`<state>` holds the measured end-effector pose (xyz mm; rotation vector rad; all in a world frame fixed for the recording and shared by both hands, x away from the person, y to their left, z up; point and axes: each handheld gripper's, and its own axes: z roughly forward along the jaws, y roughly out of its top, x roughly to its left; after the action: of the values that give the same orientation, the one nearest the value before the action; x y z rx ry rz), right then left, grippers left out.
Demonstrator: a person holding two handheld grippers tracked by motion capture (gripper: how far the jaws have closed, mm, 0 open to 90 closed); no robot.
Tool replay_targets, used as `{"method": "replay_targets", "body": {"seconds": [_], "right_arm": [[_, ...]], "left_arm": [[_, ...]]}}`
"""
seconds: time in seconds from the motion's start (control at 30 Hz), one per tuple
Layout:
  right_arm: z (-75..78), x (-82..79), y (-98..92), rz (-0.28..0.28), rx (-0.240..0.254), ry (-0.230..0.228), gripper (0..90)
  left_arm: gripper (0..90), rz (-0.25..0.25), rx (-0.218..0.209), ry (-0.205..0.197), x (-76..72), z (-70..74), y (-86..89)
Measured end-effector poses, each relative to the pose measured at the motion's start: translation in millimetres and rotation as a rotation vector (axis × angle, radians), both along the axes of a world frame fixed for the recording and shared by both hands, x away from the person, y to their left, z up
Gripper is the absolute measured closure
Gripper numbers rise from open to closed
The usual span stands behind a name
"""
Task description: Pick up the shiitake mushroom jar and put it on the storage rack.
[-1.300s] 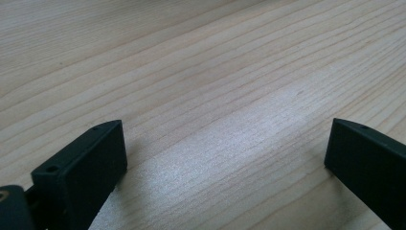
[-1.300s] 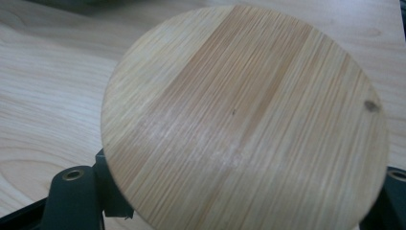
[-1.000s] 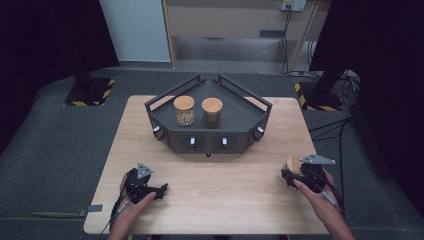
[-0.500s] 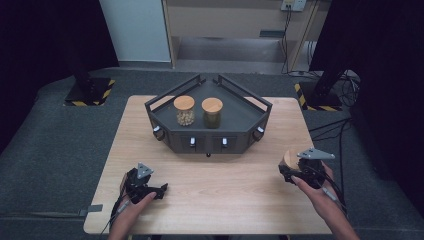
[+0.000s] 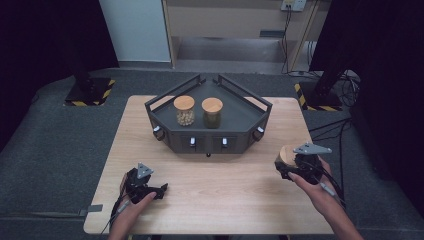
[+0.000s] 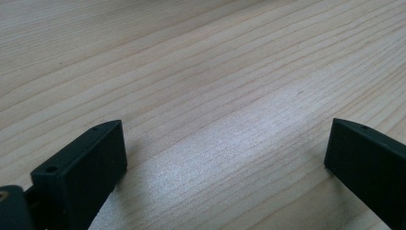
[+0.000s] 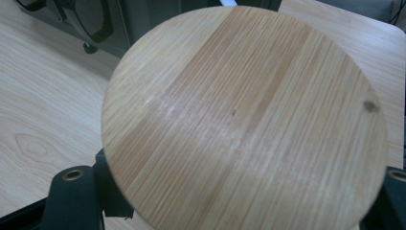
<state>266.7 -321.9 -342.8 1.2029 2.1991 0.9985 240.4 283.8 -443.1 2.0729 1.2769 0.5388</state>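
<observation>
Right gripper [image 5: 286, 162] is clamped on a wooden-lidded jar [image 7: 244, 120], holding it over the table's [image 5: 240, 200] right edge. Left gripper [image 6: 225, 153] rests on the wood with jaws spread wide, nothing in them.

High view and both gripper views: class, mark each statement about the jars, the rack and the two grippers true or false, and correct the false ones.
1. Two glass jars with round wooden lids stand in the dark grey angular rack. True.
2. The right gripper is shut on a round wooden-lidded jar. True.
3. The left gripper grips a jar. False: its jaws stand open over the bare light wooden table.
4. The rack stands on the floor. False: it stands on the table's far half.
5. The held jar is inside the rack. False: it is off to the right, in front of it.
</observation>
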Motion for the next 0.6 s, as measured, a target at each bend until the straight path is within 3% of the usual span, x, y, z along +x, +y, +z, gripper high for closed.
{"method": "replay_targets", "body": {"seconds": [0.6], "right_arm": [[25.8, 12.6, 14.6, 0.023, -0.015, -0.004, 25.5]], "left_arm": [[0.0, -0.001, -0.001, 0.001, 0.2, 0.1, 0.2]]}}
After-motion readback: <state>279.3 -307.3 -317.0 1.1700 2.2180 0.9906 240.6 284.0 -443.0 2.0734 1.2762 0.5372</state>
